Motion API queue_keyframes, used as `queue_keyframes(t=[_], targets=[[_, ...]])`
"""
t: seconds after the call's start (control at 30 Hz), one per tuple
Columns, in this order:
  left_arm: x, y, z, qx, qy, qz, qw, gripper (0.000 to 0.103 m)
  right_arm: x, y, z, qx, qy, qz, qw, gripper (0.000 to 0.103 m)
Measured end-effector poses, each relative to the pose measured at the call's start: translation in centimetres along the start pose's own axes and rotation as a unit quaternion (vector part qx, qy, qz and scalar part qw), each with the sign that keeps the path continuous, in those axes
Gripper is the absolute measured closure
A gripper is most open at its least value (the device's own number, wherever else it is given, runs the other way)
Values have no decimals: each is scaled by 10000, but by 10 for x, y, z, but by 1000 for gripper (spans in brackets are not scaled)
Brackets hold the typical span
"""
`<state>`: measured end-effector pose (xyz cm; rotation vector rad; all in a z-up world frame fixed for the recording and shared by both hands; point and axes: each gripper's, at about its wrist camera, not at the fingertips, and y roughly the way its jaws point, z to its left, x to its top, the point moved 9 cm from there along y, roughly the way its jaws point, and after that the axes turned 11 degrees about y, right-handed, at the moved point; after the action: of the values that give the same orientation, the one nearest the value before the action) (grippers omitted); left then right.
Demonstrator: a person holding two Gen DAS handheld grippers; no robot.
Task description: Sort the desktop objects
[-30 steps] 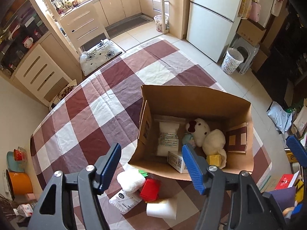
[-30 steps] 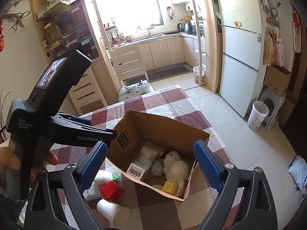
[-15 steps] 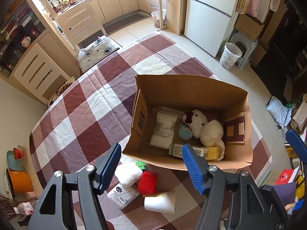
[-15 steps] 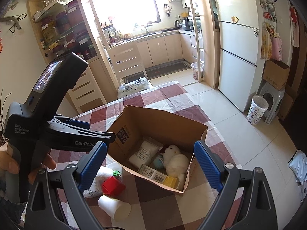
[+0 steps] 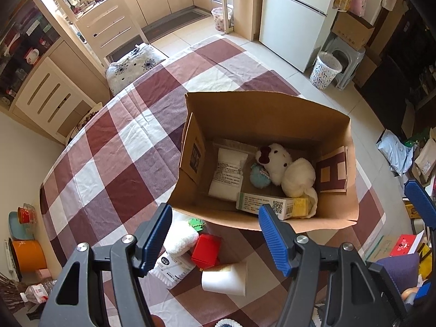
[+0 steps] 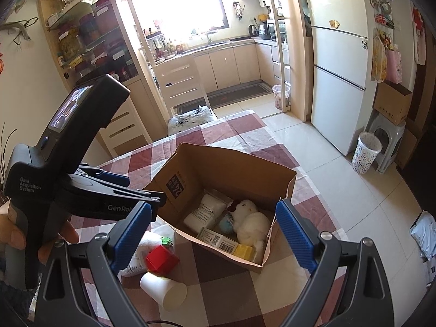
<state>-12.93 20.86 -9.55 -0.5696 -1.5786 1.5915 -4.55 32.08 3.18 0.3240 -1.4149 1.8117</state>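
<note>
Left gripper (image 5: 215,234) is held steeply downward, spread and empty; right gripper (image 6: 215,234) likewise spread. Green-white carton (image 5: 268,204) is now toppled flat inside cardboard box (image 5: 261,111).

The surface (image 5: 114,169) wears a cloth checked in maroon, mauve and white. The cardboard box (image 5: 261,114) is plain brown. Inside lie a white plush toy (image 5: 278,163) with a dark red bow, a teal ball (image 5: 260,177), and a white packet (image 5: 227,174). Outside sit a red block (image 5: 205,250), a white paper cup (image 5: 224,279) and something small and green (image 5: 197,223), perhaps a toy. Each hand-held gripper (image 5: 215,238) is black with blue pads.
</note>
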Motion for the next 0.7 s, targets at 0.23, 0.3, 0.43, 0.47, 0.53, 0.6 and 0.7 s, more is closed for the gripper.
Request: queue_keyframes(t=[0.23,0.3,0.43,0.47,0.53,0.6,0.7], targets=[[-6,4,-2,-24,6,107,9999,35,-4,1,-1,-19,19,48,10000,9],[-8,6,-2,-27,-2,133,9999,35,-4,2,-1,-25,15,63,10000,9],[-11,8,-1,-37,-12,185,9998,35,-6,3,-1,-25,10,80,10000,9],[-12,8,-1,-34,-12,192,9998,35,-6,3,-1,-24,11,87,10000,9],[-13,9,-1,-29,-12,208,9998,35,-8,4,0,-21,3,109,9999,9],[-14,9,-2,-29,-13,214,9998,35,-9,4,0,-18,-2,117,9999,9],[-17,9,-2,-23,-20,224,9997,35,-10,4,1,-15,1,121,9999,9]])
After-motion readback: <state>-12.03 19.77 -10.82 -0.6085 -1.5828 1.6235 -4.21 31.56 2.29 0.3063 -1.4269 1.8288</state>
